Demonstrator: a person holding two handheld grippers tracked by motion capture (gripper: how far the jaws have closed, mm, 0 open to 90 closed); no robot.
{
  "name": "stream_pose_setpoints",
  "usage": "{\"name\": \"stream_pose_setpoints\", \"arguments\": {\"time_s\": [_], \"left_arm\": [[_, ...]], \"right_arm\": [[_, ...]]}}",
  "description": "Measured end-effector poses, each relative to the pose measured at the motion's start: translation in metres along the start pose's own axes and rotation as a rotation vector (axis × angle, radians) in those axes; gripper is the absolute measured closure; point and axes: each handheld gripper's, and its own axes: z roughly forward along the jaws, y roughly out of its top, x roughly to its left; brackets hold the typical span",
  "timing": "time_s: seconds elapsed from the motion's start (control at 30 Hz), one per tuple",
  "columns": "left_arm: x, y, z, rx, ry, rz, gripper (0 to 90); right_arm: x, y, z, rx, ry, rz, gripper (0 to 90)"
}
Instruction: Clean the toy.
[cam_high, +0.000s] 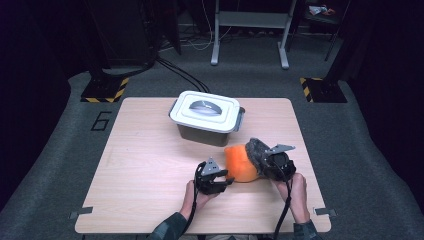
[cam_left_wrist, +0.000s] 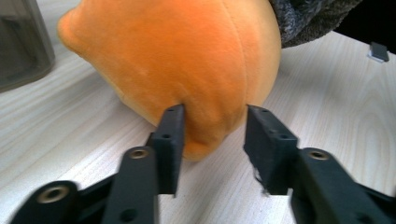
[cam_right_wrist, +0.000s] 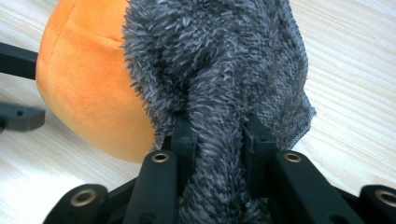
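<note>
A: Wood table (cam_high: 150, 165), dark room. Toy?
B: Orange plush (cam_high: 240, 162) sat centre-right of the high view, before the lidded bin (cam_high: 206, 117).
A: Tongs?
B: Right gripper (cam_right_wrist: 215, 135) was clamped on its grey fur (cam_right_wrist: 219, 70). Left gripper (cam_left_wrist: 212, 128) was part open, one jaw touching orange, not squeezing.

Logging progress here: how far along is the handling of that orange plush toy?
Done: nothing is stowed, and the lidded box is shut. In hand: the right gripper pinches the orange plush toy's grey fur; the left gripper is open around its orange end. Left: moving it.
</note>
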Motion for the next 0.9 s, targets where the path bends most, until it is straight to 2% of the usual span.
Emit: {"name": "stream_pose_setpoints", "arguments": {"time_s": [0.1, 0.23, 0.33, 0.47, 0.63, 0.8, 0.9], "left_arm": [[-0.006, 0.001, 0.004, 0.013, 0.028, 0.032, 49.2], [-0.01, 0.003, 0.009, 0.037, 0.072, 0.06, 50.8], [-0.012, 0.003, 0.011, 0.041, 0.113, 0.075, 58.6], [-0.012, 0.002, 0.014, 0.029, 0.115, 0.076, 71.2], [-0.009, 0.005, 0.013, 0.024, 0.053, 0.066, 79.9], [-0.005, 0.013, 0.007, 0.004, -0.013, 0.032, 81.5], [-0.006, 0.019, 0.002, 0.001, -0.042, 0.036, 81.5]], "right_arm": [[-0.001, 0.001, 0.001, 0.002, 0.003, 0.005, 70.7], [-0.002, 0.0, 0.002, 0.001, 0.012, 0.012, 70.7], [-0.002, -0.001, 0.002, 0.001, 0.011, 0.012, 70.6], [-0.003, -0.003, 0.002, -0.006, 0.013, 0.019, 70.5], [-0.004, -0.006, -0.004, -0.017, 0.002, 0.023, 70.5], [-0.003, -0.004, -0.018, -0.037, -0.002, 0.022, 70.5], [0.003, -0.001, -0.029, -0.056, 0.009, -0.002, 70.4]]}}
